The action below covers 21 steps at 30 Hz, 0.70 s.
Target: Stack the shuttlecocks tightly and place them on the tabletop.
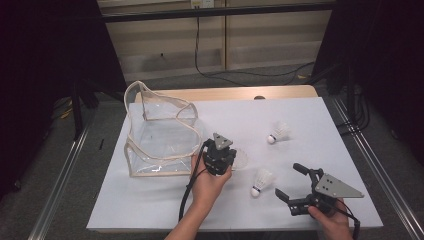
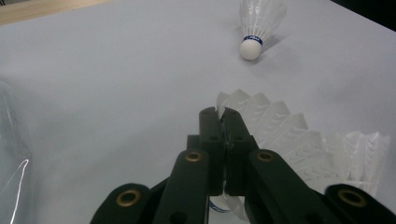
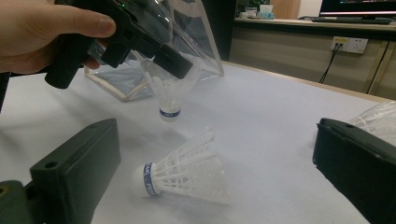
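A white sheet (image 1: 165,200) covers the table, leaving a strip of bare wood (image 1: 225,93) along the far edge. Beyond that edge a pale wall runs across the room, with a black cable (image 1: 200,60) hanging down it to the grey floor (image 1: 45,165). Dark curtains stand on both sides, and metal rails (image 1: 60,175) flank the table on the floor. In the right gripper view a wall socket (image 3: 348,44) and a desk with a monitor show in the background.

A clear plastic bag (image 1: 160,135) with cream trim stands open near the far left corner of the sheet. Just beside its near right corner, the left gripper (image 1: 235,159) is clenched on the feather skirt of a shuttlecock (image 3: 169,95), which hangs cork down, clear of the sheet. A second shuttlecock (image 1: 261,181) lies on its side towards the near edge, between the two grippers. A third shuttlecock (image 1: 278,133) lies farther back, right of the middle. The right gripper (image 1: 292,182) rests near the near right corner, its jaws spread wide and holding nothing, aimed at the second shuttlecock.
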Each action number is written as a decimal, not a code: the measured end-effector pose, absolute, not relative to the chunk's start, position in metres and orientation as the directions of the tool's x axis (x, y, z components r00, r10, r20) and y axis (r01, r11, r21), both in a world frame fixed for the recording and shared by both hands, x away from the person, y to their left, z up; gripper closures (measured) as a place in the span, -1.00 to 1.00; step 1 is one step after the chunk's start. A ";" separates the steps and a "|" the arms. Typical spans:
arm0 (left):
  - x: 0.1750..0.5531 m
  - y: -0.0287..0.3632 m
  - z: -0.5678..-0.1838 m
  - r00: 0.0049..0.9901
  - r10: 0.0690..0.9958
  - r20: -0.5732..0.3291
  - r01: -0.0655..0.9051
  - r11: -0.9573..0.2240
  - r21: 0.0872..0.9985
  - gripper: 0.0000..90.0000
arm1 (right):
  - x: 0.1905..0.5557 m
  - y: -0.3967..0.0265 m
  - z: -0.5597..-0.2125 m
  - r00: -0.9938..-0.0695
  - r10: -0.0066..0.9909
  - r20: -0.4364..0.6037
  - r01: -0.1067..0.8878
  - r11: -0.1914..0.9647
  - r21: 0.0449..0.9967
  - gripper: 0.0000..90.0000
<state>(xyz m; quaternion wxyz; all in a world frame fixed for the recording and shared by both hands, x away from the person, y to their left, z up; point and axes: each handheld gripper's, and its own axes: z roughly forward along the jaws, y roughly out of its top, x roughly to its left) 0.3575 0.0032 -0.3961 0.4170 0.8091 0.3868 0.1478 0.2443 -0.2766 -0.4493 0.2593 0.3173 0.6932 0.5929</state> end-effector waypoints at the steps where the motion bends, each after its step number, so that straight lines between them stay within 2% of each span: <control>1: 0.358 0.002 -0.396 0.655 0.751 -0.083 0.501 -0.349 0.792 0.98 | 0.244 -0.276 -0.449 -0.664 0.747 0.016 0.130 0.094 0.987 -0.99; 21: 0.382 -0.006 -0.399 0.592 0.805 -0.047 0.512 -0.331 0.793 0.98 | 0.244 -0.277 -0.449 -0.666 0.746 0.015 0.126 0.093 0.988 -0.99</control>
